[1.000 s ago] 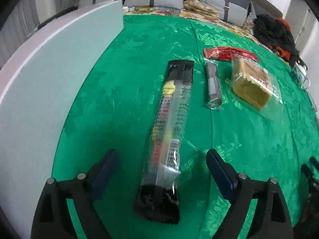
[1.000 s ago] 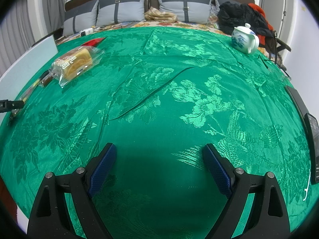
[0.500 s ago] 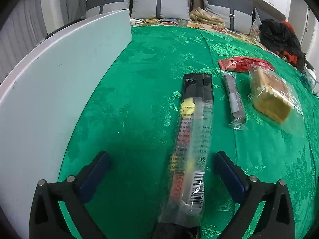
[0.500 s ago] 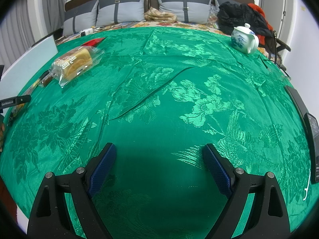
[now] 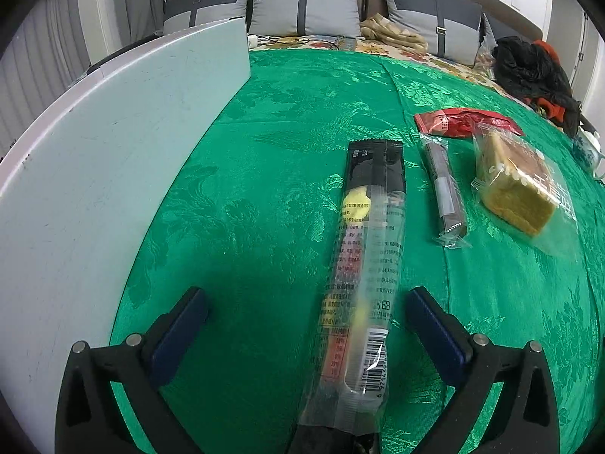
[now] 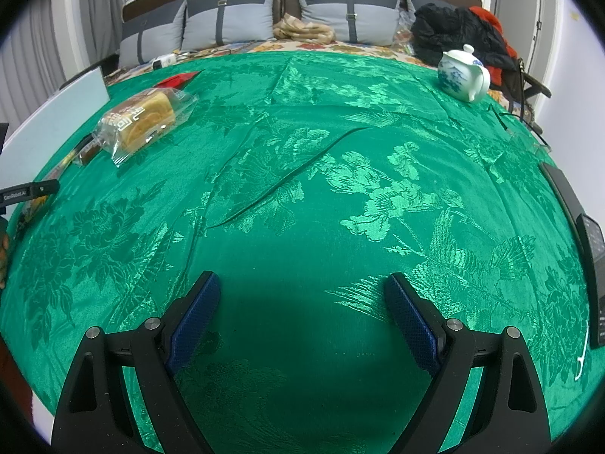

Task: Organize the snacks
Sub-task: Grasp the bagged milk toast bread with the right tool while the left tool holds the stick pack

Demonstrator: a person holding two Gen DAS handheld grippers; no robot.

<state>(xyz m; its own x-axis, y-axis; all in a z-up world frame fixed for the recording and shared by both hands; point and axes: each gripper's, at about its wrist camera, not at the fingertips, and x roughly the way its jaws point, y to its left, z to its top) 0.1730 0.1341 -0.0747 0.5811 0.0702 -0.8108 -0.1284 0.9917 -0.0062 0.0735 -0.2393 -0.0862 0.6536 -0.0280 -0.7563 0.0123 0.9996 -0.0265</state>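
Left wrist view: left gripper (image 5: 306,302) spread wide, long clear-and-black snack packet (image 5: 363,272) lying loose between its fingers (touching neither); right gripper (image 6: 302,302) released, grasping nothing.

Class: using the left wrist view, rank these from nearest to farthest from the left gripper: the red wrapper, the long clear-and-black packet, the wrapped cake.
Measured from the left gripper:
1. Long clear-and-black packet, lying between the open jaws, centre.
2. Wrapped cake, farther back on the right.
3. Red wrapper, farthest, behind the cake, right of centre.
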